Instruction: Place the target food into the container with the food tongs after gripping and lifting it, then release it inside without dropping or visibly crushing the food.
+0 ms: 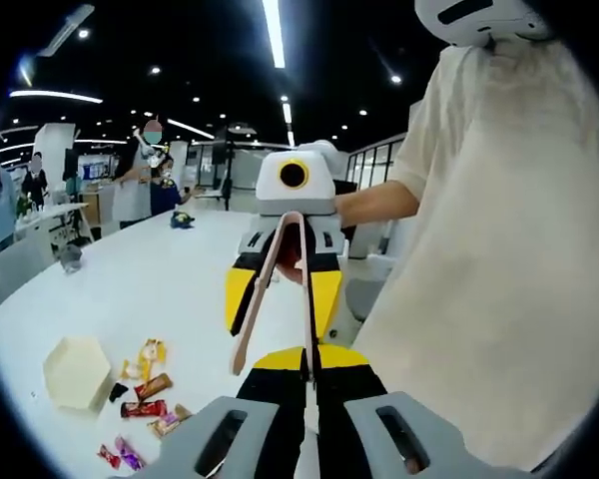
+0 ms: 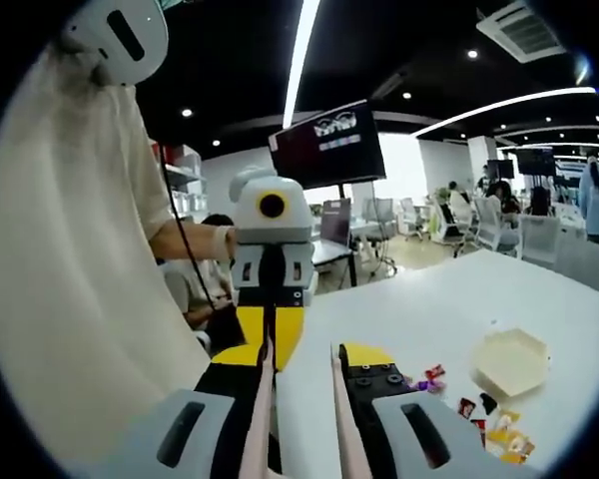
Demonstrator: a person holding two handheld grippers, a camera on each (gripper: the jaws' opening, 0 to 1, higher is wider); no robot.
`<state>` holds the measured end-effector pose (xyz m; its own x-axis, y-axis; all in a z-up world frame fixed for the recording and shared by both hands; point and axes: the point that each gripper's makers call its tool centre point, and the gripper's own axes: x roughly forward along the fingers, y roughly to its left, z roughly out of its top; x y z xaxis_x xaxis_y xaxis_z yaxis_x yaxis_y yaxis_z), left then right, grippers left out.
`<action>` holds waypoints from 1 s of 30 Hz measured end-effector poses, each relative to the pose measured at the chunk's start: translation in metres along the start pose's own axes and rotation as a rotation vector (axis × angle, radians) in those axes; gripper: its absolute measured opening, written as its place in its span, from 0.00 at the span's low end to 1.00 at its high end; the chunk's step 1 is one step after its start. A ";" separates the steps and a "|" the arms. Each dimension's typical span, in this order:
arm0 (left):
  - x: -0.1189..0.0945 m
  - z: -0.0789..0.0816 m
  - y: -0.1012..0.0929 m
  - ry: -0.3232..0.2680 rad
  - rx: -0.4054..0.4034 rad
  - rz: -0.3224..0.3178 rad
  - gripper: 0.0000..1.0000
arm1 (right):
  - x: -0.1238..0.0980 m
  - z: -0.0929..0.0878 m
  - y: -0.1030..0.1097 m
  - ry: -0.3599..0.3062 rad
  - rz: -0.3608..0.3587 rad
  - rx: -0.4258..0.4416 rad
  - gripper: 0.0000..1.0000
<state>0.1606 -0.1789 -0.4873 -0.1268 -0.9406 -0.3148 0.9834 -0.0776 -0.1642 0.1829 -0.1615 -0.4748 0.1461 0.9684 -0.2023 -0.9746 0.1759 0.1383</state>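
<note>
Transfer step: both grippers, left [image 1: 304,374] and right [image 2: 299,369], clamp the pinkish plastic tongs [image 1: 275,284]; next, lower toward wrapped snacks [image 1: 145,394].

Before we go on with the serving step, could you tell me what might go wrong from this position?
1. The food tongs hang in the air between the left gripper and the right gripper; a loose hold could drop them onto the table.
2. The wrapped snacks lie bunched beside the container, so the food tongs might nudge neighbours or the container.
</note>
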 end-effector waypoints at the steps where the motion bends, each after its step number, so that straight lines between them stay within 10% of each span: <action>1: 0.000 0.000 0.000 0.001 0.000 0.000 0.00 | 0.000 0.000 0.000 0.001 0.001 0.000 0.29; 30: -0.001 -0.007 0.017 -0.002 -0.029 0.075 0.02 | 0.005 -0.009 -0.013 0.029 -0.036 0.077 0.24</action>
<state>0.1769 -0.1770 -0.4962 -0.0529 -0.9440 -0.3257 0.9859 0.0026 -0.1674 0.1945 -0.1608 -0.4864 0.1748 0.9558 -0.2364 -0.9527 0.2248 0.2046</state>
